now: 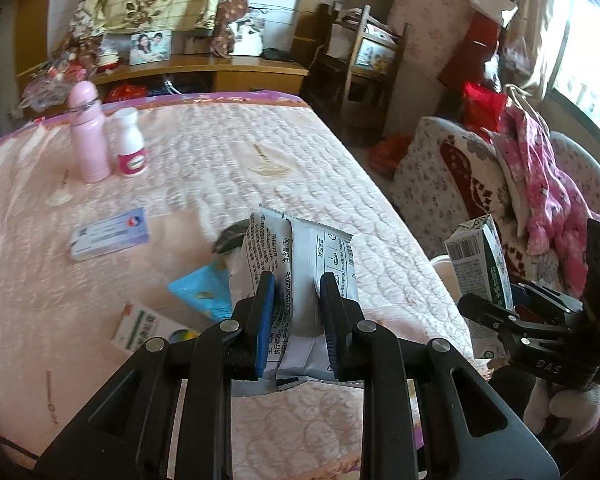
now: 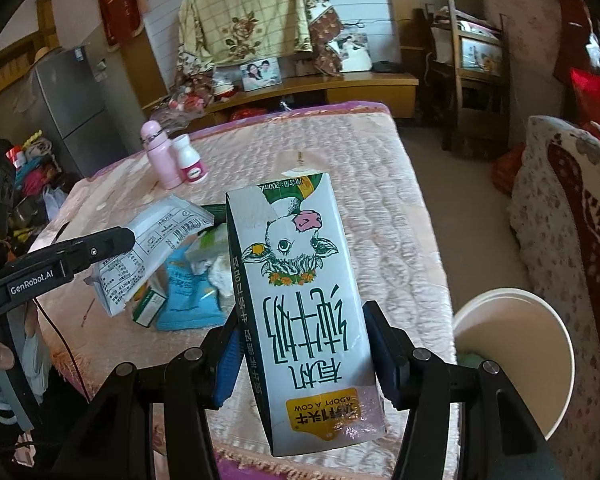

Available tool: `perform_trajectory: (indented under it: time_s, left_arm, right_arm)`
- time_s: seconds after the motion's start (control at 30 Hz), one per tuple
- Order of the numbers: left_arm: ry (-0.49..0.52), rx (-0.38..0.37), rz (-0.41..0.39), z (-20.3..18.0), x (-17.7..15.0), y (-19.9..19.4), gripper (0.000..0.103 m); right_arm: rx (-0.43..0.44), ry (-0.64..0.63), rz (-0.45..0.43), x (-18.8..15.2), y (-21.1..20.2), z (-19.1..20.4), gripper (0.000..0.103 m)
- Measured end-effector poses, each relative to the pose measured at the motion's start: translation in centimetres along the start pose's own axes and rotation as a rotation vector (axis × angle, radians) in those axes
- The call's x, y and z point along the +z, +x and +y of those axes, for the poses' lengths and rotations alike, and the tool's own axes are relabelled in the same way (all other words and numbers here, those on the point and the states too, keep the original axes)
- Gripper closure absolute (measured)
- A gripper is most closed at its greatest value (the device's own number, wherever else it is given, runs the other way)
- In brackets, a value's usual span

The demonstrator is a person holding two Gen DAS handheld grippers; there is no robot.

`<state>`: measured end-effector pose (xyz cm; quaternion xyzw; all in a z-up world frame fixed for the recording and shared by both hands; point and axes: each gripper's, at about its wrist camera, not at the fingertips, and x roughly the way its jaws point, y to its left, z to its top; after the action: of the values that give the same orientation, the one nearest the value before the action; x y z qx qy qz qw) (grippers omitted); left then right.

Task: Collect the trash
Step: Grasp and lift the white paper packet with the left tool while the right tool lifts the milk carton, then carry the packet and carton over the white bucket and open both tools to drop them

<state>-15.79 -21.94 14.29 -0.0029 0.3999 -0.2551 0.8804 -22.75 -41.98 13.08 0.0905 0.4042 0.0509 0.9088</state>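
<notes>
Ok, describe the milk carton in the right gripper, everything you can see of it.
The milk carton is a slim white paperboard box with dark green edges, a cartoon cow face, large green Chinese characters and a yellow "ADOPT A COW" label. Its print reads upside down in the right wrist view, so it is held inverted, tilted slightly. The right gripper clamps its two narrow sides near the label end. It hangs above the edge of the pink quilted bed, beside a white bin. The left wrist view shows its barcode side.

Both grippers clamped, held above the bed.
The left gripper [image 1: 296,304] pinches a wrapper [image 1: 300,248]; the right gripper [image 2: 304,356] pinches a milk carton [image 2: 304,300] past the bed's right edge.
</notes>
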Motion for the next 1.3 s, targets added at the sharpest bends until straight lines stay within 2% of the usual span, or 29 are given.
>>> perform_trajectory:
  time_s: [0.53, 0.87, 1.1, 1.3]
  left_arm:
    - [0.086, -0.071, 0.046, -6.6, 0.7, 3.8, 0.083]
    - [0.135, -0.146, 0.089, -11.4, 1.0, 6.9, 0.083]
    - [0.152, -0.204, 0.131, -14.8, 0.8, 9.4, 0.083]
    - [0.162, -0.246, 0.167, -17.6, 0.4, 11.5, 0.083]
  right_arm:
    - [-0.082, 0.096, -0.006, -1.0, -1.4, -6.3, 0.049]
    - [-0.158, 0.170, 0.005, -2.4, -3.1, -11.5, 0.048]
    - [-0.212, 0.249, 0.037, -4.0, -3.3, -15.8, 0.048]
    - [-0.243, 0.279, 0.076, -5.1, -2.7, -17.8, 0.048]
